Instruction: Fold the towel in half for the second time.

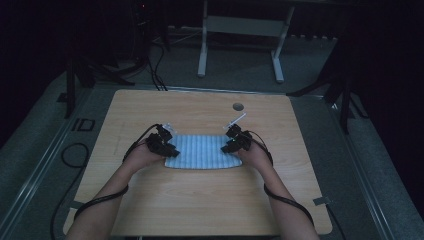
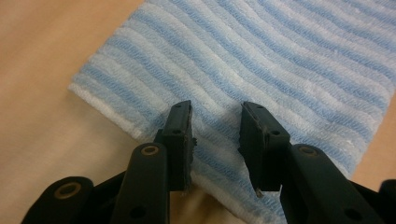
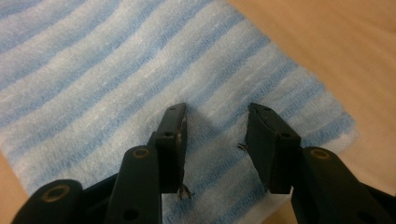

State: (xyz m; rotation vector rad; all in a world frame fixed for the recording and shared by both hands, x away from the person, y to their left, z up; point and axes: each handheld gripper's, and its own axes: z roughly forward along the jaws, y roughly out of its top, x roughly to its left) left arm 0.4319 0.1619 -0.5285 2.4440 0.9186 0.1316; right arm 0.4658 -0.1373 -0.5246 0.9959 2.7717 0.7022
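**Two claws over the stripy cloth**

I have both claws down at the blue and white striped cloth (image 1: 202,152). It lies flat, folded, in the middle of the wooden table (image 1: 200,210). My left gripper (image 1: 167,147) sits at the left end of the cloth and my right gripper (image 1: 231,144) sits at the right end. I think I put one at each end so I can take hold of both ends together, and so the cloth will not slide or bunch up.

Both claws have their jaws apart, with a gap between them, and nothing is pinched in that gap. The cloth is just under them.

From the high view I can see the whole cloth, both arms and the round hole (image 1: 238,106) at the far side of the table. But the claws are small and dark there, so I cannot tell how the jaws stand.

The left gripper (image 2: 215,133) view shows me the soft ridges of the cloth (image 2: 280,60) and its thick near edge. The right gripper (image 3: 215,135) view shows a corner of the cloth (image 3: 116,79) off to one side, with bare table past it.
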